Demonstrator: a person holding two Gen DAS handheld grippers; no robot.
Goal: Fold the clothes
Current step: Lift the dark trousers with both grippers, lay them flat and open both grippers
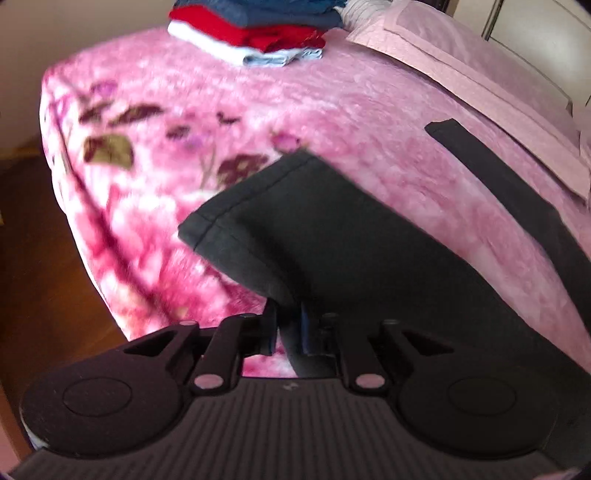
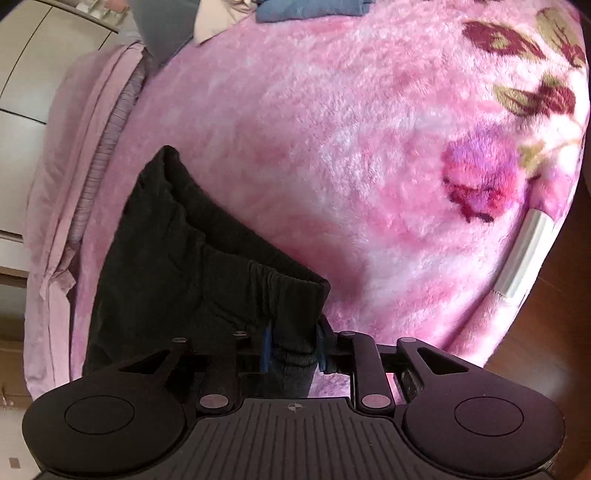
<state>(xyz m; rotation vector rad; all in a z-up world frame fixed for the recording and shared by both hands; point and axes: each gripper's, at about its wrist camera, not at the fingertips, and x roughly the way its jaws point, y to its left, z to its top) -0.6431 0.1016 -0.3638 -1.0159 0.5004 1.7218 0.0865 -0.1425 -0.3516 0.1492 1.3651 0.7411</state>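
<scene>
The left gripper (image 1: 289, 328) pinches the black trousers' (image 1: 332, 236) hem end at lower centre. The right gripper (image 2: 293, 345) clamps their elastic waistband (image 2: 288, 280), the cloth spreading to the upper left over the pink blanket (image 2: 351, 129).

Black trousers (image 1: 332, 236) — pink floral blanket (image 1: 332, 110).

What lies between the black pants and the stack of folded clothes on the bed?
In the left wrist view, only bare pink floral blanket lies between the black pants and the stack of folded clothes.
</scene>
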